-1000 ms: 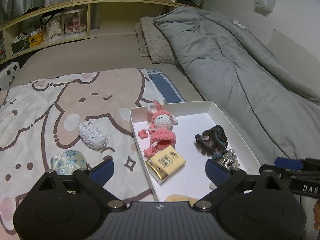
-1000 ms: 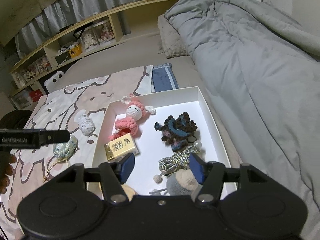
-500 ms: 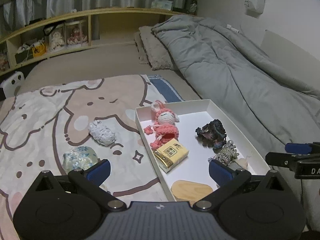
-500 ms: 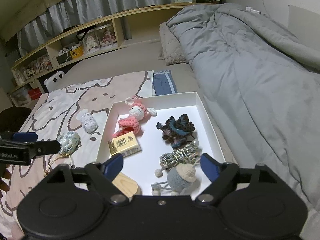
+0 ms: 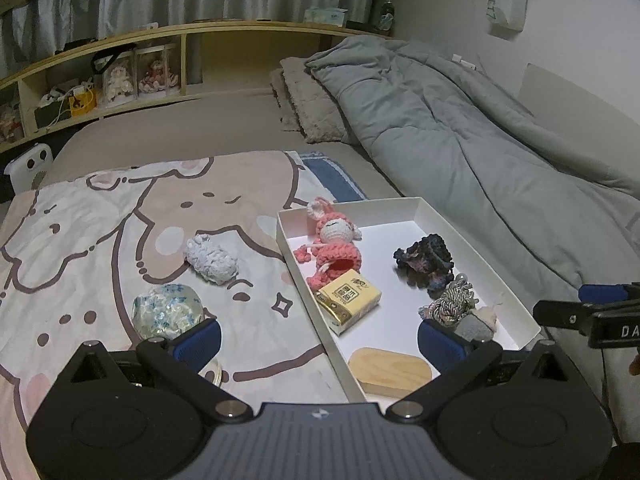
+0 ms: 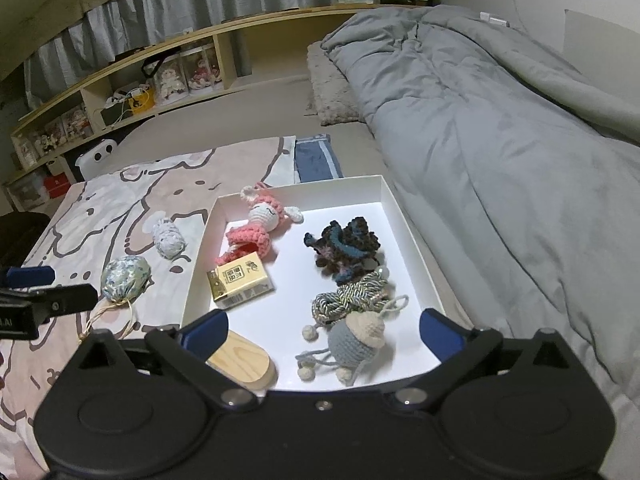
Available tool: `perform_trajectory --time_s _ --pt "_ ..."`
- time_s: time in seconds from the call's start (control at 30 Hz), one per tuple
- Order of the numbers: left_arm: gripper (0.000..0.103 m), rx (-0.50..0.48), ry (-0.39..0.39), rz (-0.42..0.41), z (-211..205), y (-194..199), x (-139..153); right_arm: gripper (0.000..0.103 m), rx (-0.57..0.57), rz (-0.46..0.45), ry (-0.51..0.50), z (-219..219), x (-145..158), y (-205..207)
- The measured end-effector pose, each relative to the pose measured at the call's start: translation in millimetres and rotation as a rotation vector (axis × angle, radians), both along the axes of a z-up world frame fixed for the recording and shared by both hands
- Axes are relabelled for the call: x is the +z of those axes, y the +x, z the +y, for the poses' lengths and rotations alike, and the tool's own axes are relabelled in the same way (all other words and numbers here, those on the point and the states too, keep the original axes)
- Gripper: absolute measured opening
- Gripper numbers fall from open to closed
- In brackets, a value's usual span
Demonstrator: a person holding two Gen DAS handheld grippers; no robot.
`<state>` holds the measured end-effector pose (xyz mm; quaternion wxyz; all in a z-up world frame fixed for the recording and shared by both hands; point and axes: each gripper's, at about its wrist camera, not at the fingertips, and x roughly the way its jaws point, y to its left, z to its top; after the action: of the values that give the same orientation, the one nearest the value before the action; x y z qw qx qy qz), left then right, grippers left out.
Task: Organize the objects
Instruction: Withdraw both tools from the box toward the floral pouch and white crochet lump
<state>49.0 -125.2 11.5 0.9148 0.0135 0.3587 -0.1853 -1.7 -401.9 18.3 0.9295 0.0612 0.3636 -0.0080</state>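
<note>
Your left gripper is spread wide and holds nothing, hanging above the near left edge of the white tray. Your right gripper is likewise spread and empty, poised over the tray's near end. In the tray, the pink doll lies at the far left corner, the yellow box just nearer against its skirt, and the wood block at the near left corner. The dark crochet piece sits toward the far right, the cord bundle touching its near side, and the grey doll nearest, by the right wall. Outside the tray, on the cartoon blanket to its left, rest the white yarn toy and, nearer, the floral pouch, well apart from the tray wall.
</note>
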Motion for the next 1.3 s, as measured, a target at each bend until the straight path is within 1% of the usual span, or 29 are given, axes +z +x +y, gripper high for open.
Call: perform_trajectory --time_s 0.2,0.33,0.67,0.8,0.97,1.1,1.3 --pt "0.103 0.027 -0.021 0.013 11 3 -6 0.103 -0.013 0.002 0.001 2 0 2" --pt "0.103 0.063 -0.029 0.017 27 8 -9 0.103 -0.022 0.001 0.019 7 -3 9" --pt "0.103 0.200 0.004 -0.001 76 29 -16 0.103 0.051 -0.012 0.048 51 -12 44" --pt "0.103 0.231 0.007 -0.011 95 39 -19 0.103 0.080 -0.027 0.078 70 -13 63" --pt "0.103 0.250 -0.003 -0.017 117 57 -25 0.103 0.118 -0.030 0.114 96 -15 85" --pt "0.103 0.233 -0.013 -0.015 127 71 -34 0.103 0.145 -0.037 0.117 114 -17 103" --pt "0.103 0.190 0.019 -0.069 128 88 -51 0.103 0.183 -0.068 0.114 138 -20 133"
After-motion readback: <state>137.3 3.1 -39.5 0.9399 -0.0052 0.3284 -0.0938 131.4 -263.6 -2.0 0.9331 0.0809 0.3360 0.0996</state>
